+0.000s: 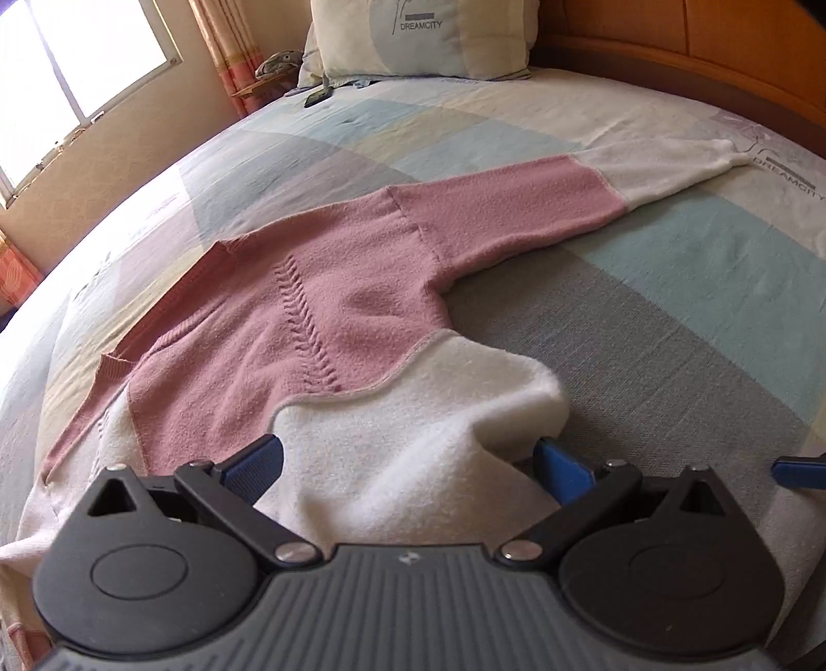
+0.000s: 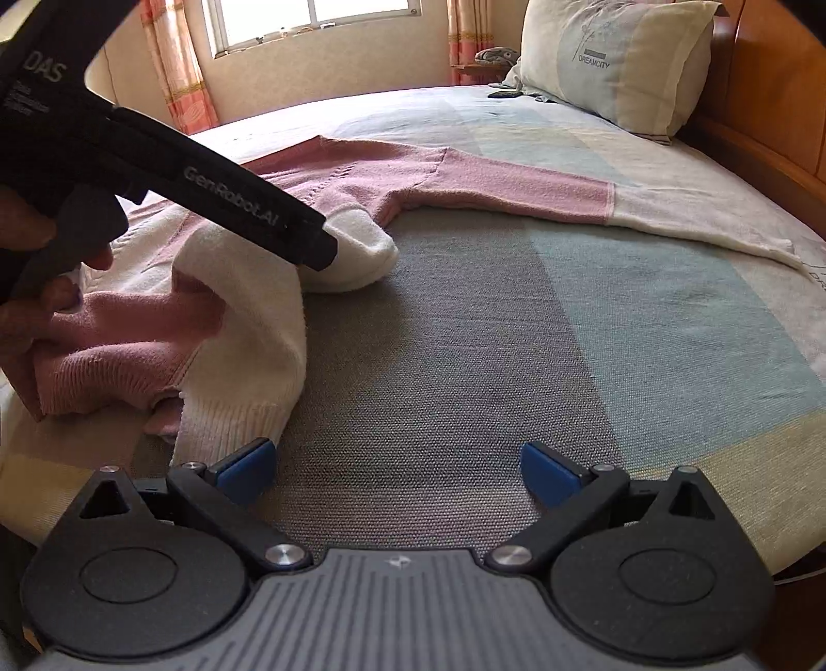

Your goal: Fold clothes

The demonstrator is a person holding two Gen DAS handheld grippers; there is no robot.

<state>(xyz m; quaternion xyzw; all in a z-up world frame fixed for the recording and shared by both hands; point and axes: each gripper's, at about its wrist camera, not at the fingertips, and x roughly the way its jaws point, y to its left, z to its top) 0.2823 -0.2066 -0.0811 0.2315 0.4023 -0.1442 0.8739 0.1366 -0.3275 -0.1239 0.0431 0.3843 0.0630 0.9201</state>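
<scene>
A pink and white knit sweater (image 1: 361, 289) lies on the bed, one sleeve (image 1: 568, 186) stretched out to the right. My left gripper (image 1: 408, 464) is open, and the bunched white lower part of the sweater (image 1: 413, 413) sits between its wide-apart blue fingers. In the right wrist view, a hand (image 2: 31, 289) holds the left gripper's black housing (image 2: 232, 201) over the rumpled hem (image 2: 237, 330). My right gripper (image 2: 397, 472) is open above the bare grey bedspread (image 2: 439, 335), with nothing between its fingers; its left pad is next to the white ribbed hem.
A pillow (image 2: 614, 57) leans on the wooden headboard (image 1: 697, 46) at the far end. Beside it lies a small dark object (image 1: 317, 97). A window (image 1: 77, 67) with curtains is beyond the bed. The patchwork bedspread stretches bare to the right of the sweater.
</scene>
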